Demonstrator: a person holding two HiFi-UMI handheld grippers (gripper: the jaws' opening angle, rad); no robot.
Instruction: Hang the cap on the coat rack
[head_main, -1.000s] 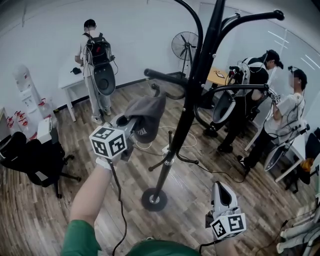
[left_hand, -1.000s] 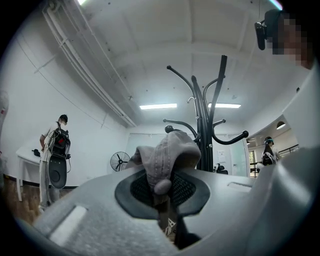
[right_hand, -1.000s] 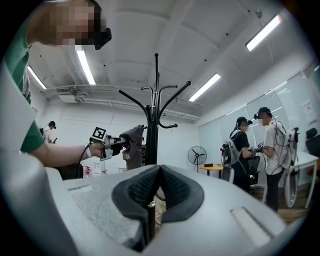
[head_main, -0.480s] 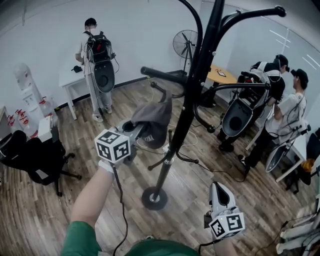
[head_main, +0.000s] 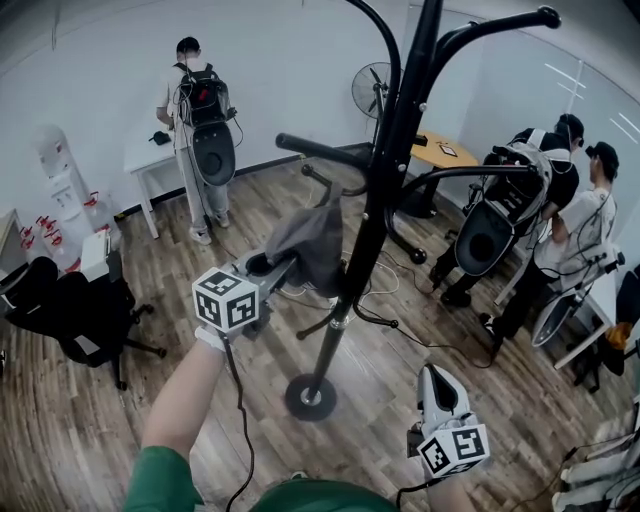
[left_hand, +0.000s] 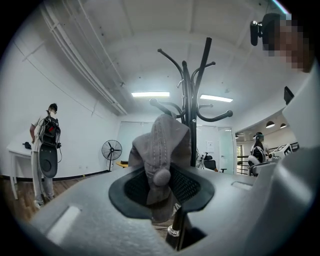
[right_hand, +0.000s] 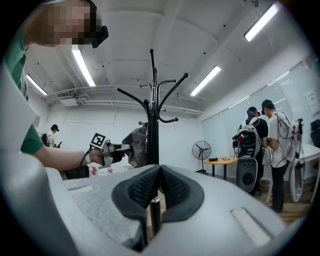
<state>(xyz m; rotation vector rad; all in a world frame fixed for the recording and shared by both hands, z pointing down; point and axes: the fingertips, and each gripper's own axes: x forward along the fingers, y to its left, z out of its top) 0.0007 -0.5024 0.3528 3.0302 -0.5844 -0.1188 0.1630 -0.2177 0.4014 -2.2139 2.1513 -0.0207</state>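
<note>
Holds the left tool (head_main: 283, 262) up at the black coat rack (head_main: 372, 230), arm stretched forward, marker cube turned toward the head camera. Opens its jaws at this moment, to a narrow gap only, with the grey cap (head_main: 312, 243) between the pads and dark space showing on either side of the fabric, so not pinched. Shows the cap hanging crown-up just left of the rack's pole, its top at the tip of a lower curved hook (head_main: 322, 186), its body drooping past the tool's tips; cannot tell whether the hook bears its full weight. Carries the right tool (head_main: 438, 375) low and close to the body, well apart from the cap and to the right of the rack's round base (head_main: 305, 397), jaws pressed together with nothing between them. Stands on a wooden floor (head_main: 190, 330). Shares the room with a person wearing a backpack (head_main: 195, 100) at a white surface (head_main: 140, 160) back left, a standing fan (head_main: 372, 92) behind the rack, and a black office chair (head_main: 70, 315) at the left.
</note>
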